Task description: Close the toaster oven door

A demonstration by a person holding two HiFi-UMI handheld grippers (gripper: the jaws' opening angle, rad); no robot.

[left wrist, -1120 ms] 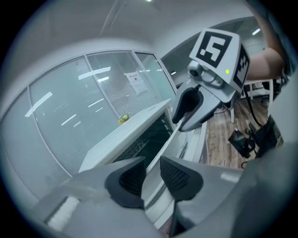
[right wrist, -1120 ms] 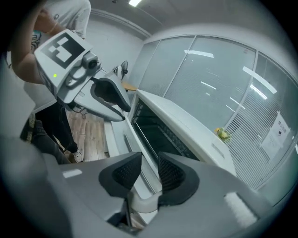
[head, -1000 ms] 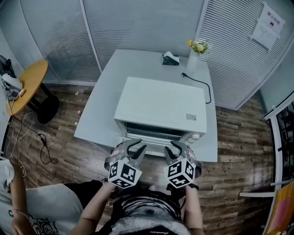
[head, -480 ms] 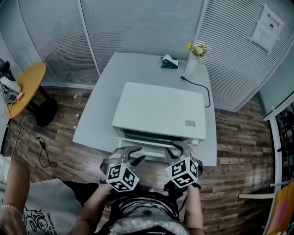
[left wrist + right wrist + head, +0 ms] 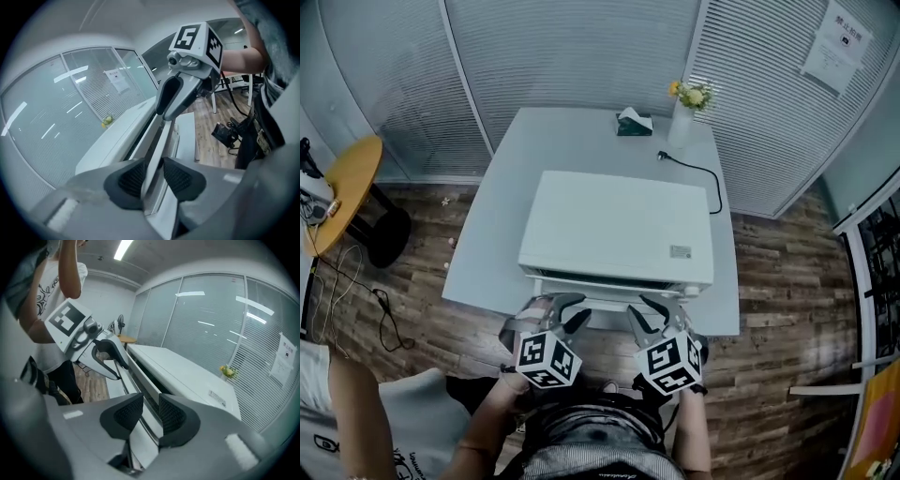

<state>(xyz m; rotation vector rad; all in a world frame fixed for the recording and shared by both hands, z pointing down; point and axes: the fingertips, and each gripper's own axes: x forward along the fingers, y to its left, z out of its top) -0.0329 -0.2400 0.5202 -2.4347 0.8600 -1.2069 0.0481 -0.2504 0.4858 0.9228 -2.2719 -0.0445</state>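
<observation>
Nearly shut: the toaster oven door (image 5: 614, 292), lower centre.
The left gripper (image 5: 578, 311) and right gripper (image 5: 639, 314) straddle its upper edge, jaws closing; a dark slit is left.

On table (image 5: 572, 141), toaster oven (image 5: 619, 225) before vase (image 5: 680, 122)

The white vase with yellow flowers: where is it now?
In the head view the vase stands near the far right corner of the pale grey table, right of the dark green tissue box.
</observation>
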